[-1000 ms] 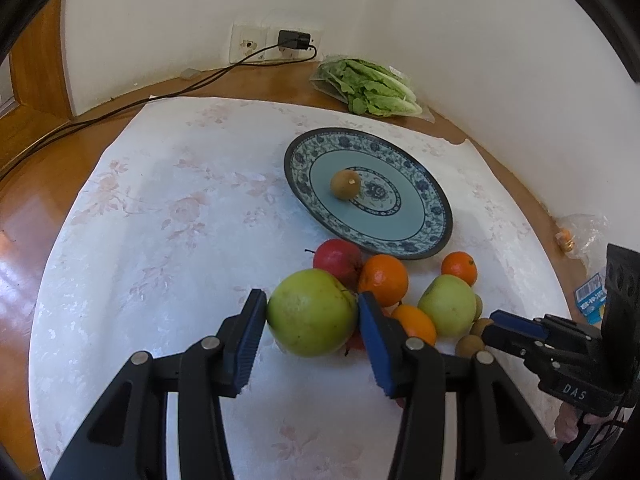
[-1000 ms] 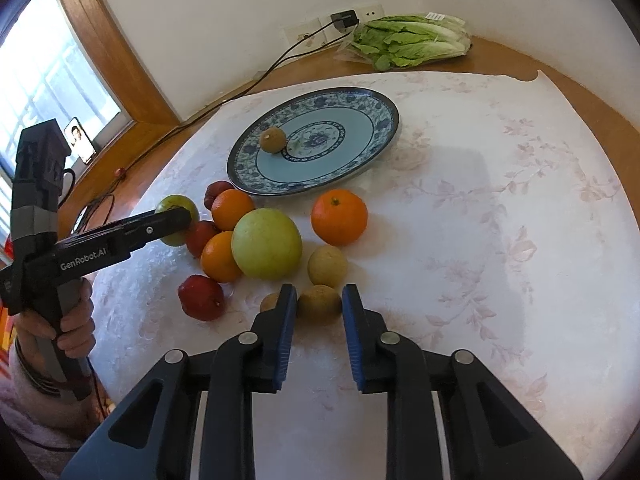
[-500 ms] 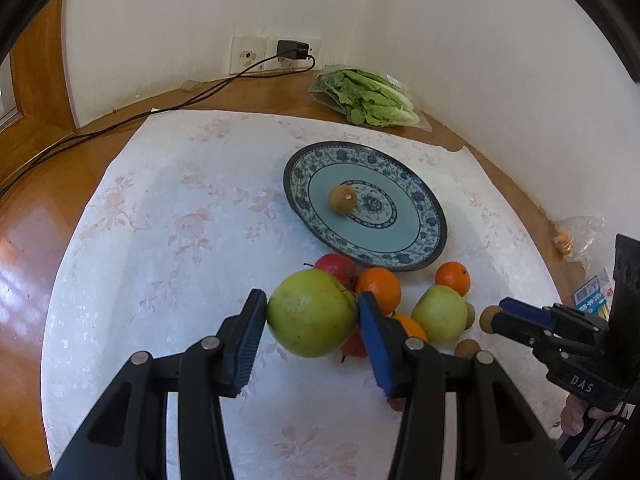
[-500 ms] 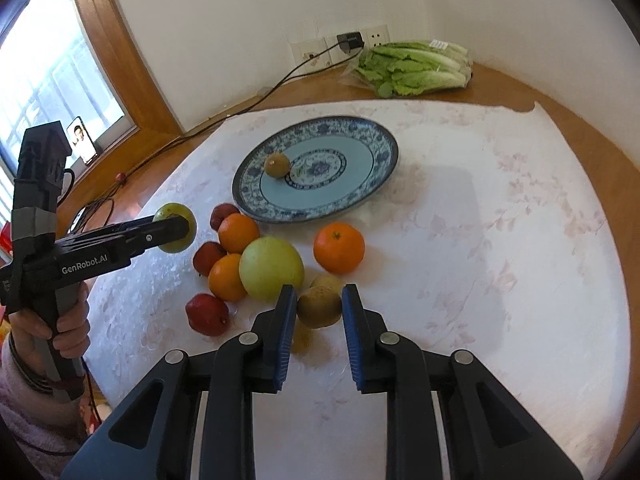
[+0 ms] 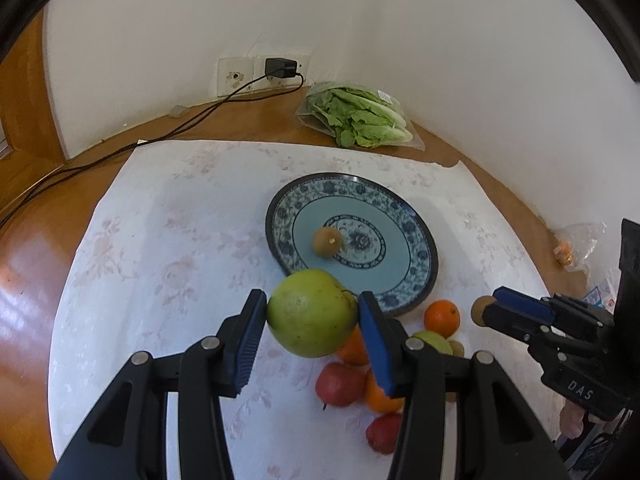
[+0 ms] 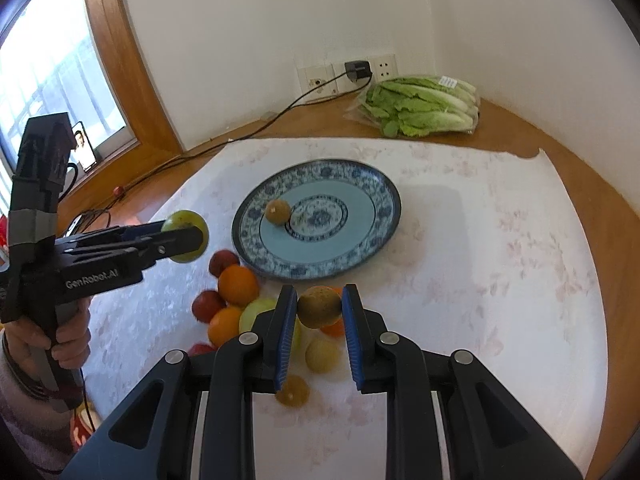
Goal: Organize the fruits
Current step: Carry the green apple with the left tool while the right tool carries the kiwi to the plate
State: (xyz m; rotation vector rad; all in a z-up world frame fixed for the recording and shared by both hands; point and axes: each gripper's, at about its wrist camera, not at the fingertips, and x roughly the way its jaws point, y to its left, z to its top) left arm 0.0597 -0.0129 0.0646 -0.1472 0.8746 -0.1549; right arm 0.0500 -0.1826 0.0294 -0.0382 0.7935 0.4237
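A large green fruit (image 5: 312, 312) is clamped in the left gripper (image 5: 313, 330) and a small brown fruit (image 6: 319, 306), possibly a kiwi, in the right gripper (image 6: 319, 322); both are held clear of the near pile, presumably for the far plate (image 5: 416, 236).

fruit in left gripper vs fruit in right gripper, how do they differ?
The green apple in the left gripper is much bigger than the brown kiwi in the right gripper. The green apple is smooth and yellow-green; the brown kiwi is dull brown. Both are clamped between blue pads, lifted off the tablecloth.
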